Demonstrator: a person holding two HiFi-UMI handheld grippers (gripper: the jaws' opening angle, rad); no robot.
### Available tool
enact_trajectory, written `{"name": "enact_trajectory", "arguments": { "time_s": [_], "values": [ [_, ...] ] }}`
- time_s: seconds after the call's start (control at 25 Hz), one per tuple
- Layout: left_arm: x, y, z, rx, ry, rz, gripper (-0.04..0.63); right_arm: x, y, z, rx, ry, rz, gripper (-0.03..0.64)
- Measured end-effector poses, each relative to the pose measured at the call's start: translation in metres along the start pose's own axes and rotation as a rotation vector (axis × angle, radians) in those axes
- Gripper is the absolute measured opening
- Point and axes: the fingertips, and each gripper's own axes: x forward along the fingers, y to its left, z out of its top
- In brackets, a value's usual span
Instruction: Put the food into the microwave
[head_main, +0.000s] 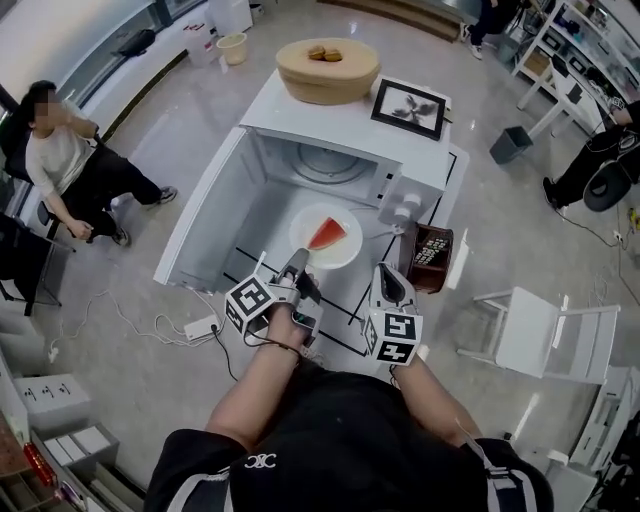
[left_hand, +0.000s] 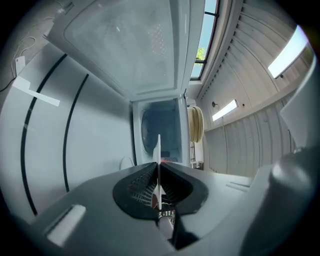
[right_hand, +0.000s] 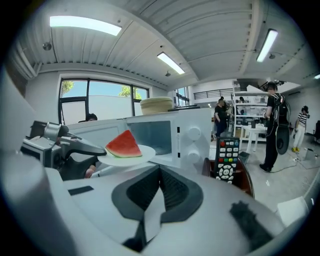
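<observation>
A white plate (head_main: 340, 250) with a red watermelon wedge (head_main: 327, 234) hangs level in front of the open white microwave (head_main: 420, 165). My left gripper (head_main: 299, 262) is shut on the plate's near rim. In the left gripper view the plate (left_hand: 159, 150) shows edge-on as a thin white line between the jaws, with the microwave cavity (left_hand: 161, 130) straight ahead. My right gripper (head_main: 388, 272) is just right of the plate, shut with nothing in it. The right gripper view shows the watermelon (right_hand: 123, 144) on its plate (right_hand: 140, 153), ahead and to the left of the right gripper (right_hand: 160, 170).
The microwave door (head_main: 205, 210) swings wide to the left. On top stand a woven basket (head_main: 328, 68) and a framed picture (head_main: 409, 108). A remote in a brown holder (head_main: 430, 257) is right of the microwave, with a white chair (head_main: 530, 330) further right. A seated person (head_main: 70, 165) is at far left.
</observation>
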Motion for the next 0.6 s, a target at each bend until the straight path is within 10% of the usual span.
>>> {"name": "enact_trajectory", "arguments": {
  "time_s": [0.6],
  "values": [
    [0.098, 0.013, 0.062, 0.006, 0.034, 0.002, 0.025, 0.023, 0.012, 0.005, 0.018, 0.059, -0.084, 0.008]
  ]
}}
